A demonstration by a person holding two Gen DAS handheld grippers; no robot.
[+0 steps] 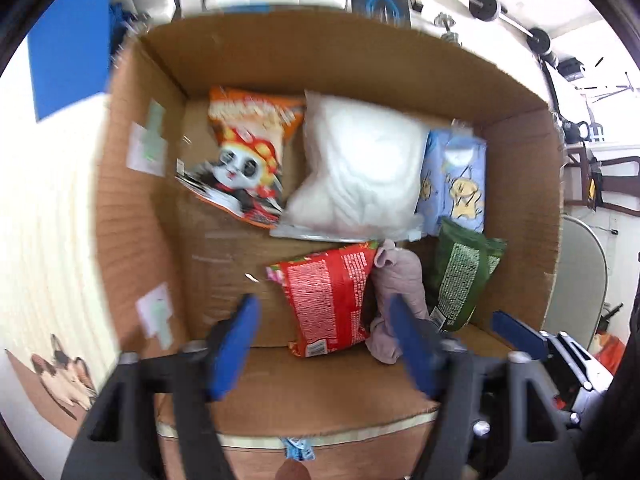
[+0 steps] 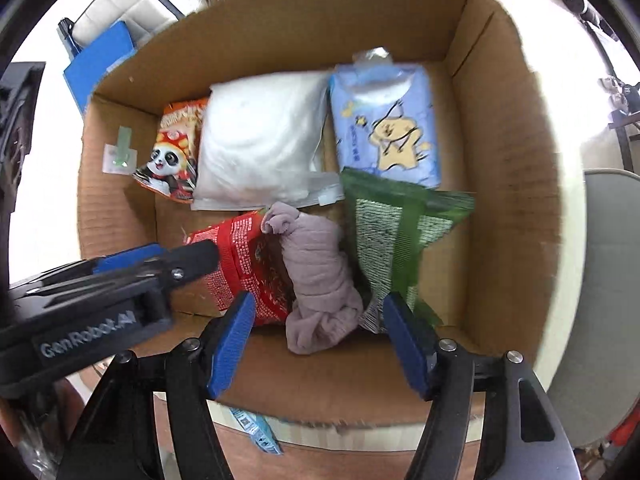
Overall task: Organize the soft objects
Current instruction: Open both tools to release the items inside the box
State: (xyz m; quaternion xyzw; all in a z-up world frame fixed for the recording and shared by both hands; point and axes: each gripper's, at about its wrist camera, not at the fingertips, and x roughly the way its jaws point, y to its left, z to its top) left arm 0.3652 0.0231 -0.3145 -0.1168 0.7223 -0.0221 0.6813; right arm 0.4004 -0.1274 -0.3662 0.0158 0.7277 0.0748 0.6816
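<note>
Grippers hang side by side above the near rim of an open cardboard box (image 1: 280, 56), both pointed down into it. The left gripper (image 1: 326, 344) sits over the near middle, its blue fingers (image 1: 234, 354) spread wide with nothing between them; below the gap lie the red snack bag (image 1: 326, 300) and the rolled mauve cloth (image 1: 396, 288). The right gripper (image 2: 316, 344) is equally wide apart and empty, hovering over the cloth's lower end, with the left gripper's black body reaching in from the left edge of the right wrist view, its tip over the red bag.

The box walls stand high on all four sides. The left half of the floor, along the left wall with its taped labels, is bare cardboard, and so is a strip beside the right wall. The near wall's inner face runs just under both sets of fingers.

Inside, the back row holds an orange panda snack bag (image 1: 244, 160) at left, a white plastic-wrapped pillow (image 1: 360, 172) overlapping its edge in the middle, and a light blue tissue pack (image 1: 456, 184) against the pillow's right side. The front row holds the red bag, the cloth touching its right edge, and a green snack bag (image 1: 464, 276) just right of the cloth, its upper end overlapping the tissue pack.
</note>
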